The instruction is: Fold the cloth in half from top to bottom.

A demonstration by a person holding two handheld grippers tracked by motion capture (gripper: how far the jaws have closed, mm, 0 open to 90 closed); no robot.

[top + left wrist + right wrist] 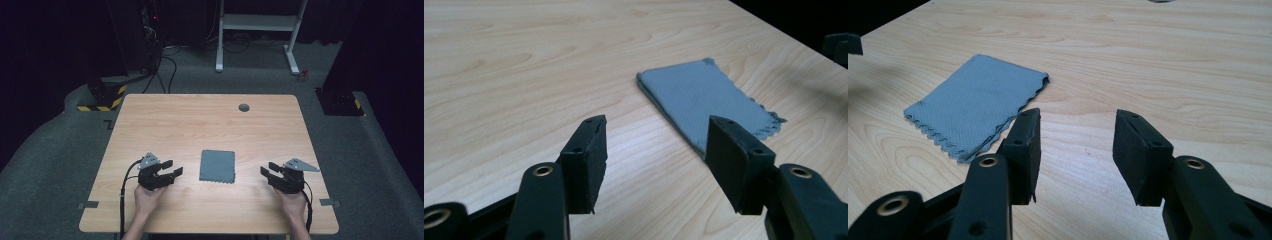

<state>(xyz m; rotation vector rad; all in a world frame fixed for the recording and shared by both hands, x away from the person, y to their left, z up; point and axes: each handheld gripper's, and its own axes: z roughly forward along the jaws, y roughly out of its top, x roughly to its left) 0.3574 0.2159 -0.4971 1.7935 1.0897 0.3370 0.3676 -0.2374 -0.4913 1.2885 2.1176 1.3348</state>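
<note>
A folded grey-blue cloth [218,166] with a zigzag edge lies flat on the wooden table [200,120], between my two grippers. My left gripper [173,168] hovers to the cloth's left, open, with nothing between its jaws. In the left gripper view the cloth [704,97] lies ahead and to the right of my left gripper [656,150]. My right gripper [266,170] stands to the cloth's right, also open and empty. Seen in the right gripper view, the cloth [975,102] is ahead and to the left of my right gripper [1077,150].
A round dark cable hole [244,107] sits near the table's far edge. Beyond the table stand a white desk frame [257,30] and black stands with yellow-black bases [102,97]. Grey tape tabs [88,204] mark the table's near corners.
</note>
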